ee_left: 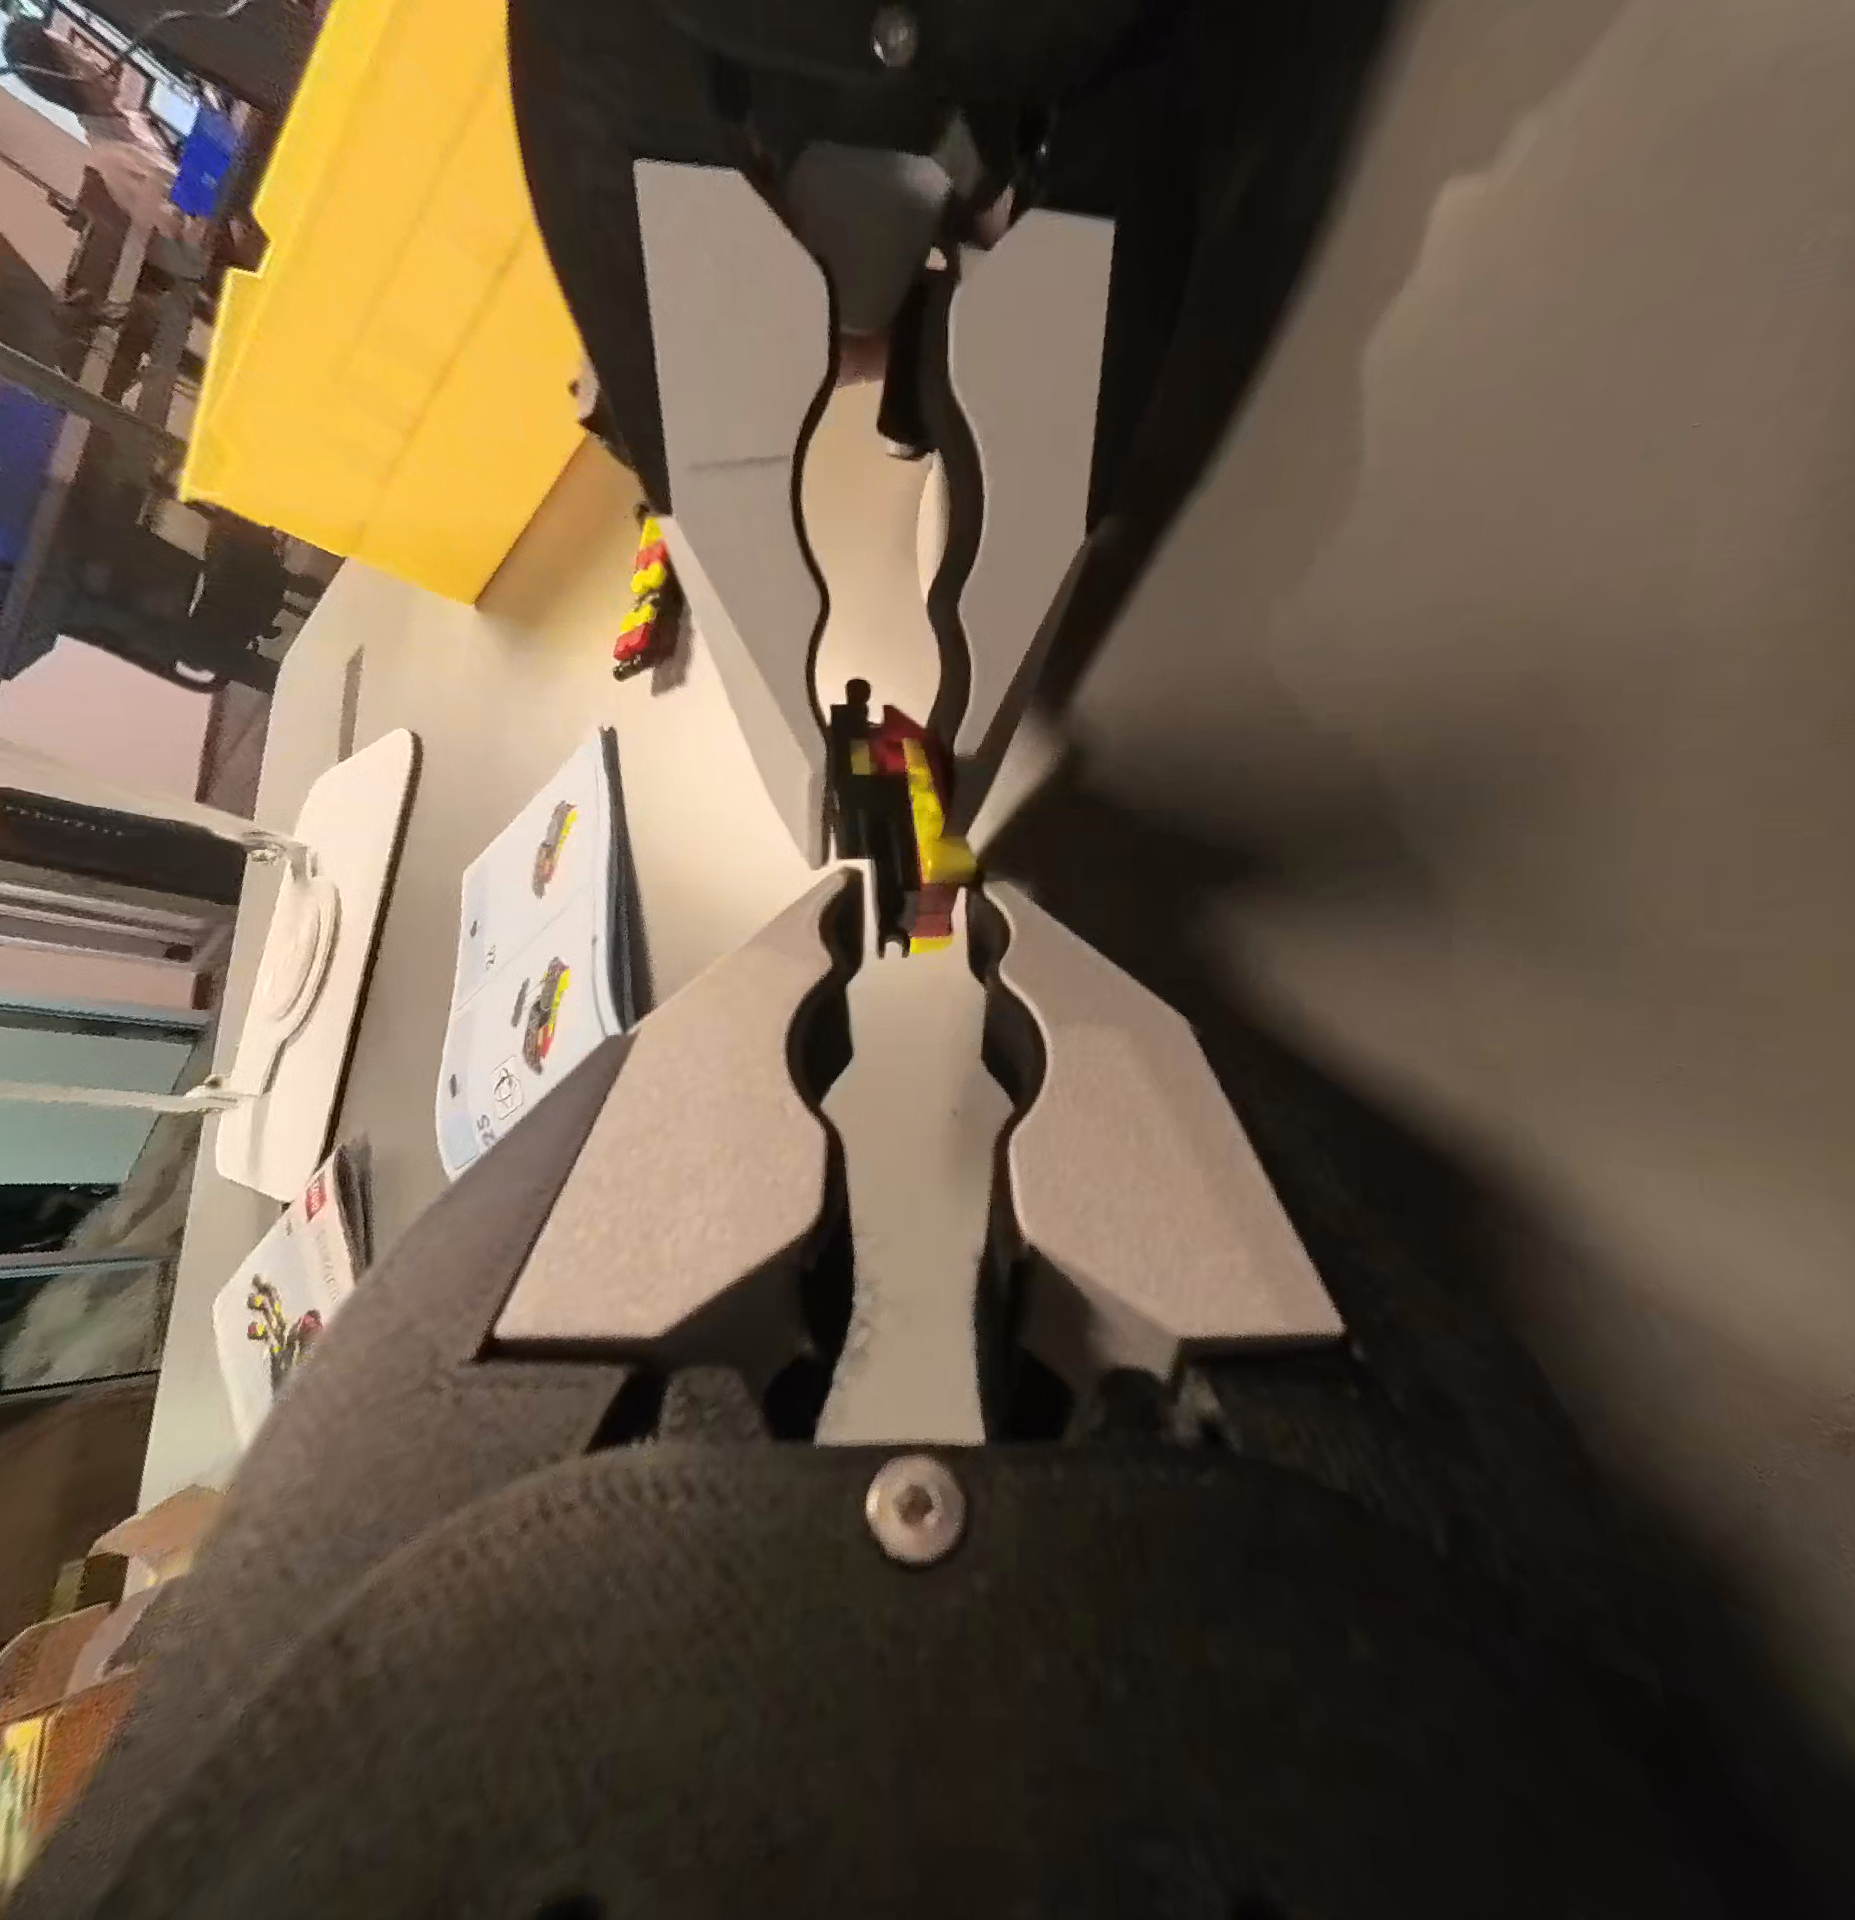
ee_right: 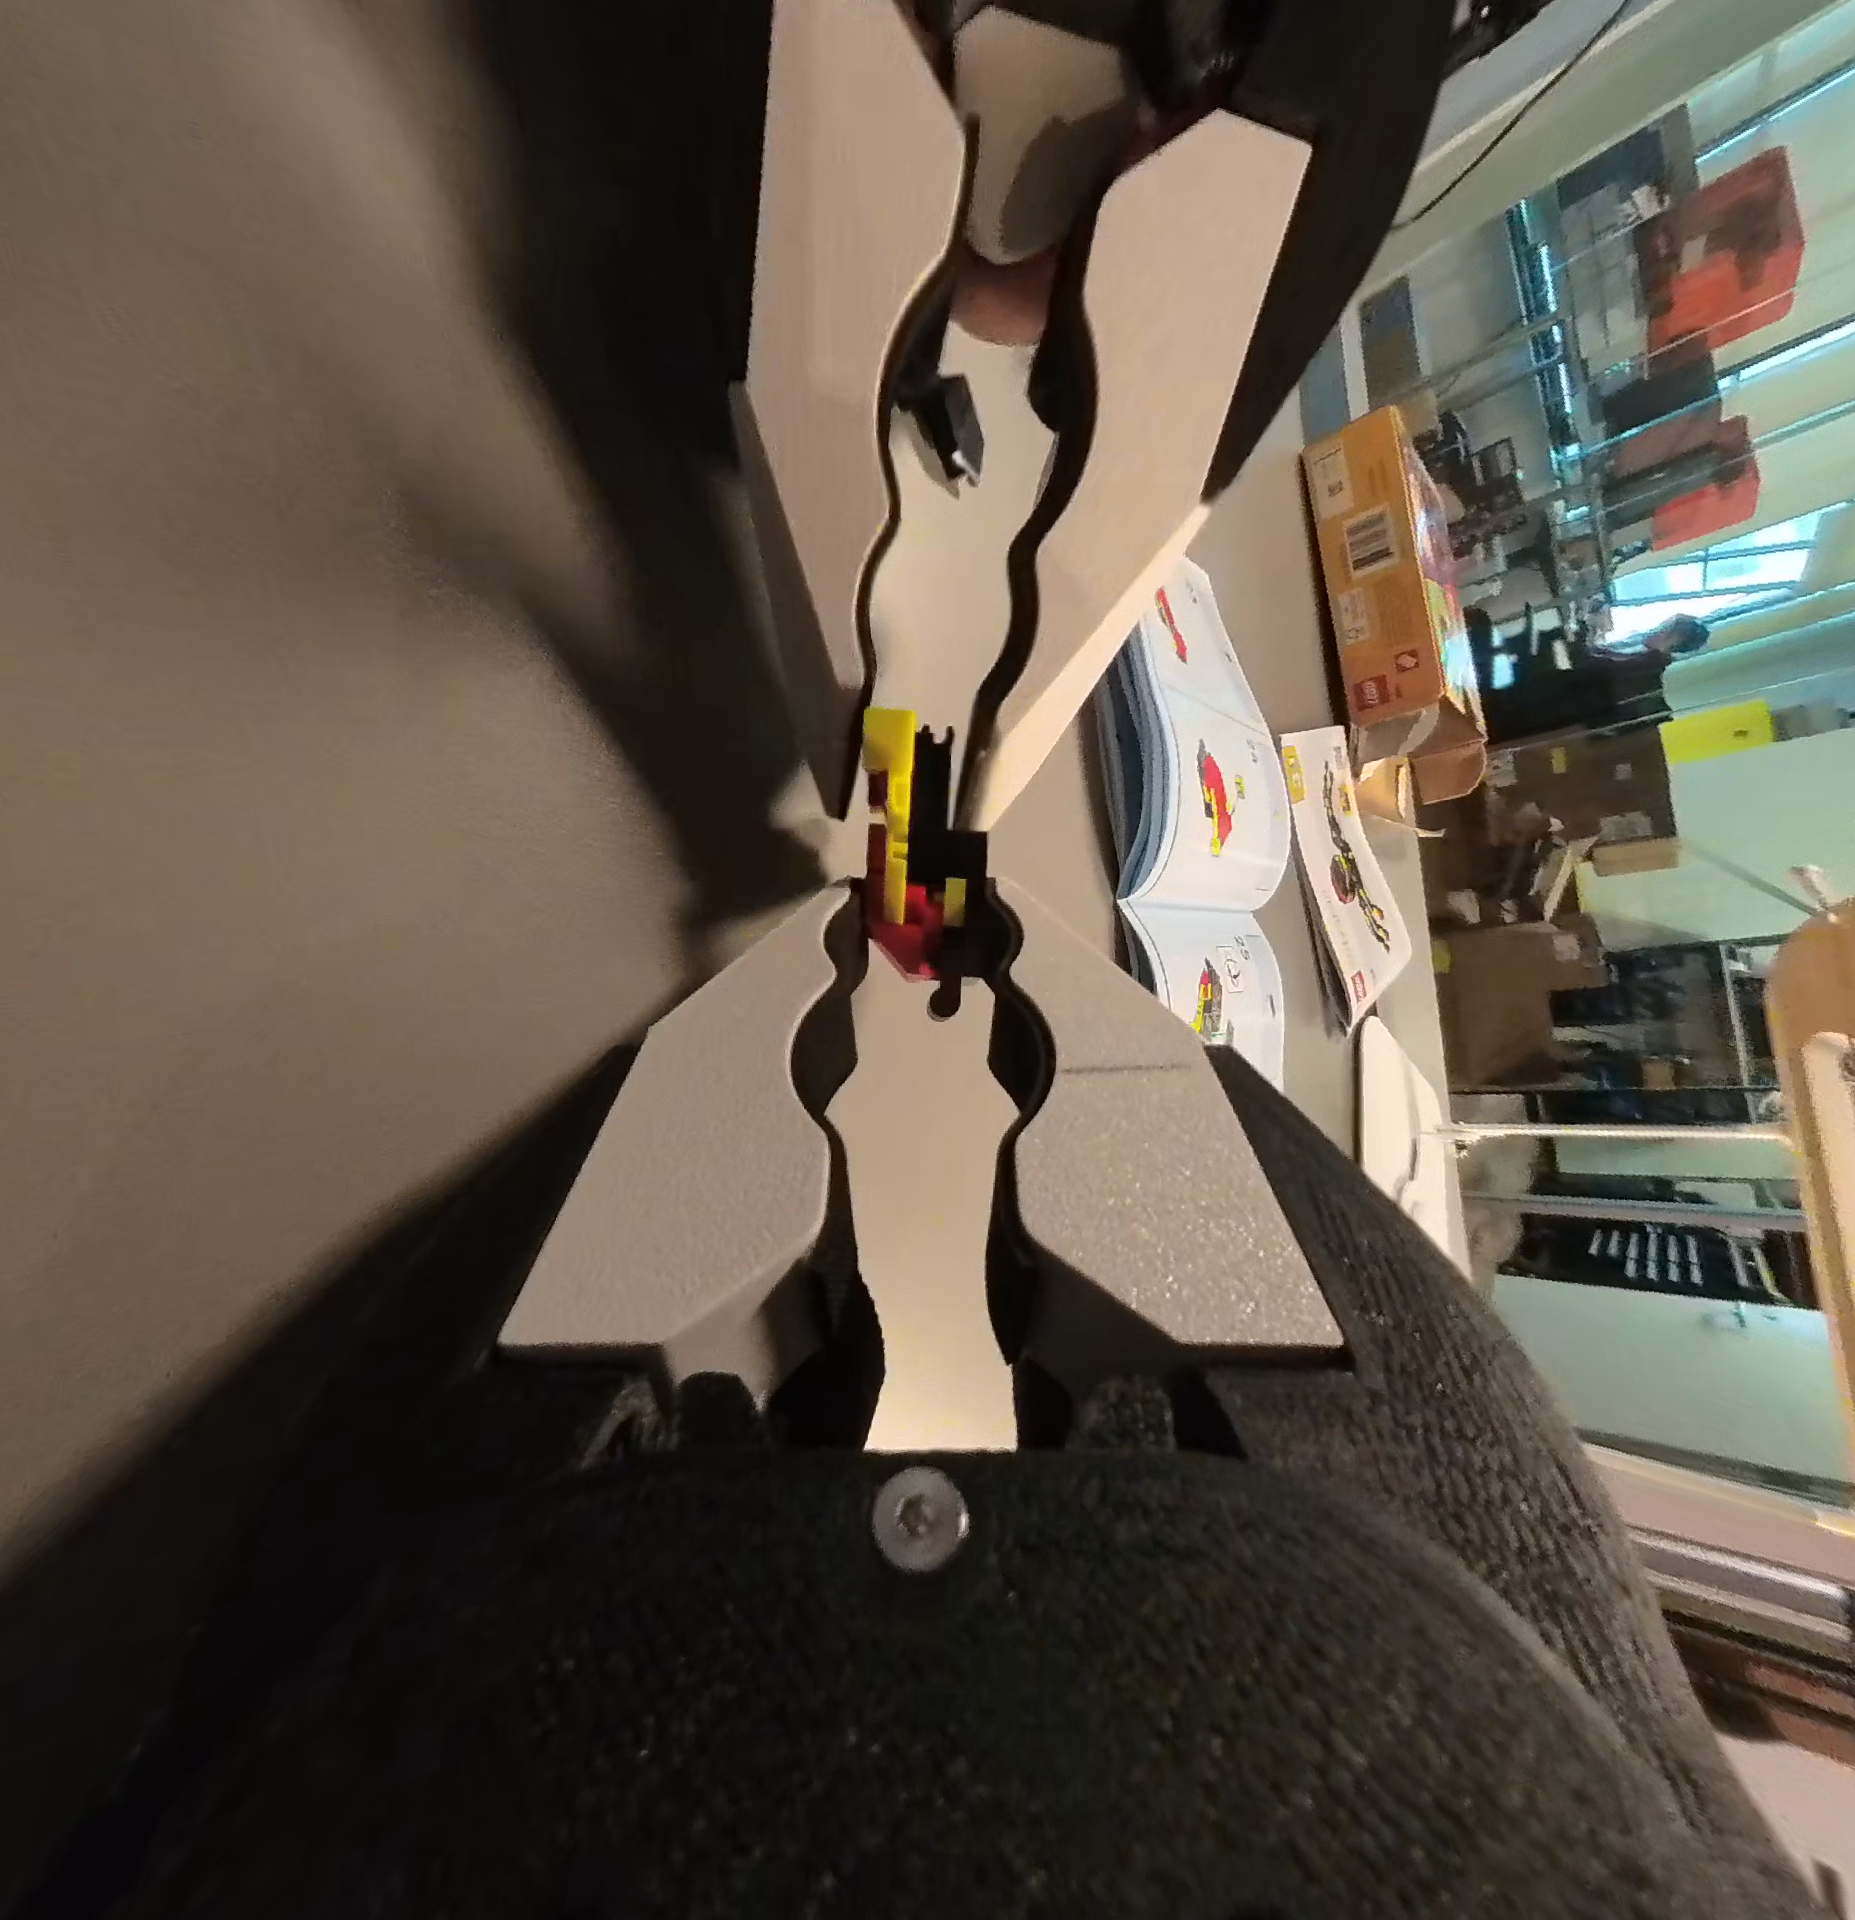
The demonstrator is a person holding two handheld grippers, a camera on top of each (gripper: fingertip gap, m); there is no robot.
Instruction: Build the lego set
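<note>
Facing tip to tip, both grippers' jaws pinching one lego model (ee_left: 895, 831), pale table (ee_left: 507, 748), cluttered workshop behind.

2 grippers were seen, the left gripper (ee_left: 907, 914) and the right gripper (ee_right: 918, 914), tip to tip. 2 lego builds were counted: 1 held lego piece (ee_left: 897, 831) and 1 loose lego piece (ee_left: 642, 592). 2 instruction booklets, an open booklet (ee_left: 533, 966) and a smaller booklet (ee_left: 294, 1299), were spotted, plus 1 yellow bin (ee_left: 383, 291), 1 cardboard box (ee_right: 1390, 582) and 1 white mat (ee_left: 310, 956).
</note>
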